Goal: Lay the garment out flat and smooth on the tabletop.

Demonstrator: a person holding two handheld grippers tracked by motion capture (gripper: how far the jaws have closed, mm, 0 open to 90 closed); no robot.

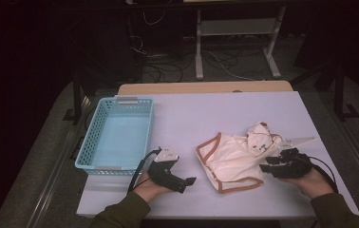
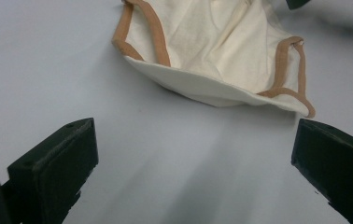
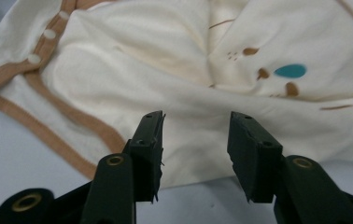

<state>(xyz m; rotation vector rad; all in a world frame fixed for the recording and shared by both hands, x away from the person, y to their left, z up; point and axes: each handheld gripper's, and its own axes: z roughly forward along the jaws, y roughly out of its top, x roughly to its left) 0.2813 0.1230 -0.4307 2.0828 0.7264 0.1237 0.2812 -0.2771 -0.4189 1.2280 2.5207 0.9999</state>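
Dim floor strewn with cables lay beyond a smooth, pale lavender desk (image 1: 244,107) in the high view. One light-blue perforated plastic basket (image 1: 116,135) sat at the desk's left. One crumpled cream cotton garment (image 1: 234,159) with tan binding lay right of centre. The left claw (image 1: 187,181) sat near the front edge, apart from the cloth; the right claw (image 1: 268,166) met the cloth's right edge.

From the left gripper view, the left claw (image 2: 193,163) gaped wide over bare desk, the garment (image 2: 212,51) beyond.

From the right gripper view, the right claw (image 3: 195,135) stood parted over soft folds; the garment (image 3: 165,60) bore three white snaps and brown and teal prints.

Olive sleeves; each black claw (image 1: 187,181) trails a black cable.
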